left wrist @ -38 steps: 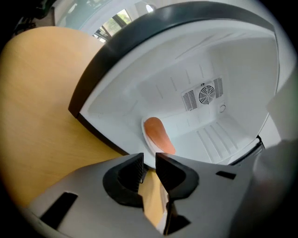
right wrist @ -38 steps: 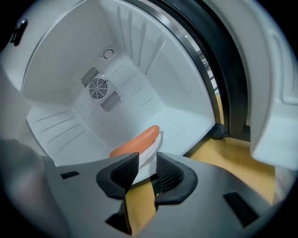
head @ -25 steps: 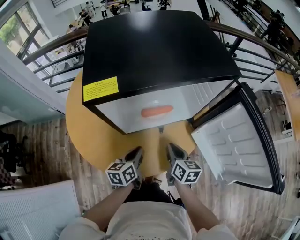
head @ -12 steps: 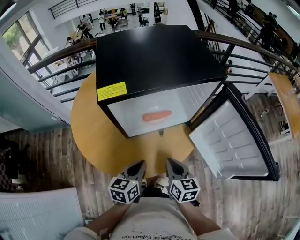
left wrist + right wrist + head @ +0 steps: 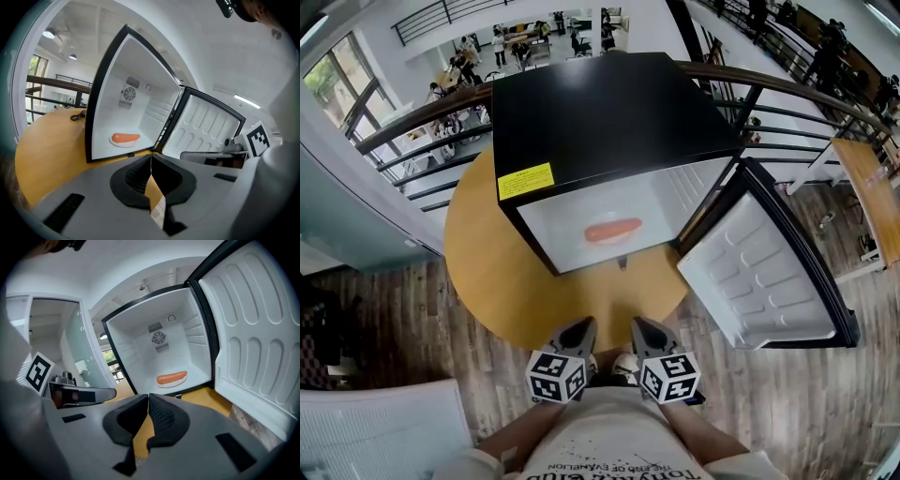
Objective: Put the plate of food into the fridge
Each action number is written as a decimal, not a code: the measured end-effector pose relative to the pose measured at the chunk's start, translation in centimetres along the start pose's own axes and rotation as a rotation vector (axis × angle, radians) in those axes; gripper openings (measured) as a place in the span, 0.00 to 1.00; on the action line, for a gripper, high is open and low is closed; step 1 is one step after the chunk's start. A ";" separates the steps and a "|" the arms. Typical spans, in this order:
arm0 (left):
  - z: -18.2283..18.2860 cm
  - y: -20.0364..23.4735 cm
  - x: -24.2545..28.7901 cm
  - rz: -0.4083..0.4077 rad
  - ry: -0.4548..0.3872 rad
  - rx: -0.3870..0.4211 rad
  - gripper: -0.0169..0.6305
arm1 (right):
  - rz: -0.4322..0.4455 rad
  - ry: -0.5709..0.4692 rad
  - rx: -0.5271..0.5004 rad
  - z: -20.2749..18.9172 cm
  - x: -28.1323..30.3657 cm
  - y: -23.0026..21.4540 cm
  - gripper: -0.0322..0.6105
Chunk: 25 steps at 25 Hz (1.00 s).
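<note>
Both claws are closed and carry nothing. The left claw (image 5: 151, 157) has its jaws pressed together with only tabletop showing past them, and the right claw (image 5: 147, 397) is the same. I hold them side by side, close to my body, at the near edge of the round yellow tabletop (image 5: 492, 272).

The plate (image 5: 172, 382) is already inside the fridge (image 5: 609, 122), on its white floor and near the front lip. It lies straight ahead of both claws, across a bare strip of tabletop, a touch left of the right claw's line and a touch right of the left one's. Neither claw is clearly nearer to it.

The plate is small, white and shallow. It carries one orange-pink sausage (image 5: 172, 377), whose long axis runs crosswise, parallel to the fridge opening. The sausage sits level and centred on the plate, and nothing else is in the compartment.

The door (image 5: 759, 272) stands wide open, hinged on the right, with its ribbed white liner facing me. My judgement is that the placing is done and only shutting the door remains. The relation that matters is that the door's free edge lies forward and to the right, so the right claw is the nearer one to push it round.
</note>
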<state>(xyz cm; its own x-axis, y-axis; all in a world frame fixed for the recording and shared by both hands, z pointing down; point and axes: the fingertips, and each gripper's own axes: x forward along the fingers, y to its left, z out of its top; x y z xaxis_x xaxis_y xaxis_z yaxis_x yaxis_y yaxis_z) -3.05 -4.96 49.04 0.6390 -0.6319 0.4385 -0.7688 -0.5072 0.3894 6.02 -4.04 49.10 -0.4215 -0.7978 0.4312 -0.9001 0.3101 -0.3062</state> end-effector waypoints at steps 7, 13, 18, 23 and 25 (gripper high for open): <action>-0.2 -0.4 0.2 -0.008 0.013 0.020 0.06 | 0.001 0.033 -0.026 -0.9 -0.1 0.8 0.09; -0.3 0.0 0.4 0.010 0.027 -0.007 0.06 | -0.004 0.028 -0.028 -0.8 -0.1 0.9 0.09; -0.4 -0.1 0.3 0.015 0.032 0.002 0.06 | -0.001 0.026 -0.029 -0.7 -0.1 0.9 0.09; -0.6 0.2 0.2 0.017 0.022 -0.022 0.06 | -0.004 0.027 -0.024 -0.8 -0.1 0.8 0.09; -0.6 0.3 0.1 0.017 0.017 -0.030 0.06 | -0.001 0.029 -0.023 -1.0 -0.2 0.9 0.09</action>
<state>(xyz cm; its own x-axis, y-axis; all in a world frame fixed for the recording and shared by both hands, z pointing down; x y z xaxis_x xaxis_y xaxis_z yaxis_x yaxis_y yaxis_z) -3.18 -4.86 49.68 0.6268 -0.6299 0.4588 -0.7784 -0.4790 0.4058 5.18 -3.12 49.58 -0.4229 -0.7831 0.4560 -0.9029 0.3211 -0.2859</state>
